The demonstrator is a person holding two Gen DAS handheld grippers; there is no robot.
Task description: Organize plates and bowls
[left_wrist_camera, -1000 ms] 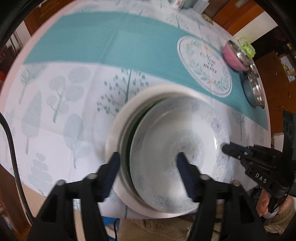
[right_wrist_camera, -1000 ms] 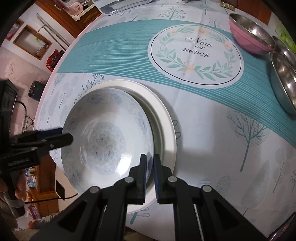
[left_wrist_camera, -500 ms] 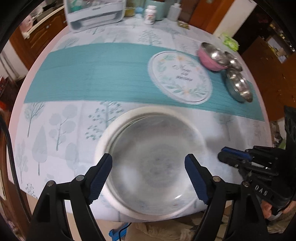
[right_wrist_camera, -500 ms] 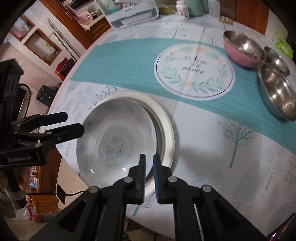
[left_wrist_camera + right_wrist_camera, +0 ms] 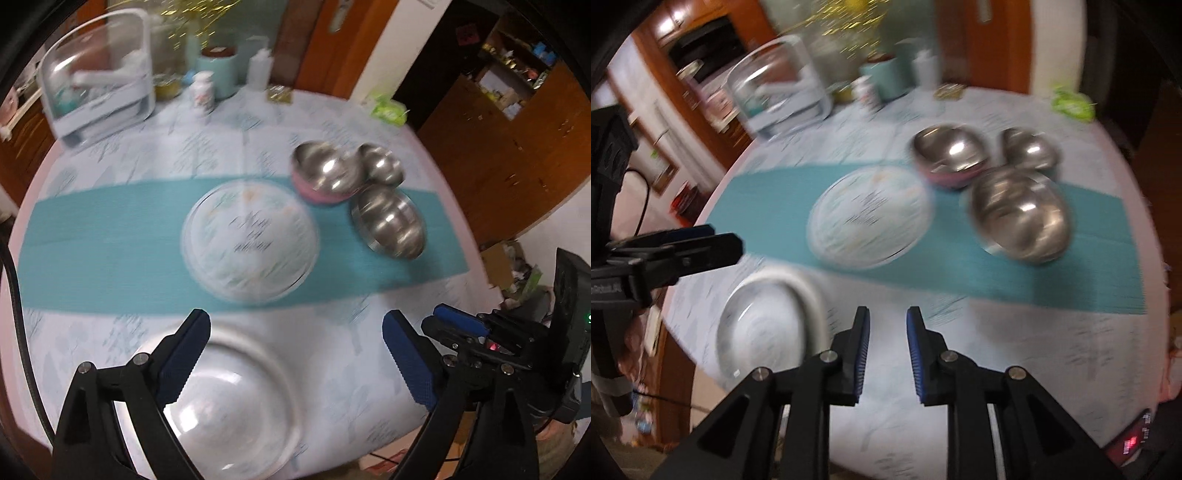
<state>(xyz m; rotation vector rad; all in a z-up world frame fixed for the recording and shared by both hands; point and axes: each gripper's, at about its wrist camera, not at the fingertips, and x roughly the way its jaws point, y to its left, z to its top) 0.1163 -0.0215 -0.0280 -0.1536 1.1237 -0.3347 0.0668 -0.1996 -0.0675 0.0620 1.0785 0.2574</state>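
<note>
Nearest, left gripper [image 5: 295, 354]: jaws spread wide, holding nothing, raised above the near edge of the round desk [image 5: 369, 350]. Right gripper [image 5: 887, 354]: jaws parted by a narrow gap, also holding nothing, poised over bare tablecloth just right of the plates. Patterned plate [image 5: 229, 417]: lies face up inside a larger white plate [image 5: 809, 295], nested off-centre toward the desk's near-left edge; both are round and flat on the cloth, with no long axis to report. Mid-desk: teal runner [image 5: 92, 254] crossing left to right, bearing a printed round mat [image 5: 251, 243] with lettering too blurred to read. Right of the mat, three bowls, all mouth up: large steel bowl [image 5: 1021, 218] on the runner; pink-sided bowl with steel interior [image 5: 947, 157] just beyond, touching the mat's far-right rim; small steel bowl [image 5: 1030, 151] beside it. Far edge: clear-fronted white container [image 5: 99, 92], small white bottle [image 5: 203, 90], teal canister [image 5: 218, 70], green packet [image 5: 388, 107].
</note>
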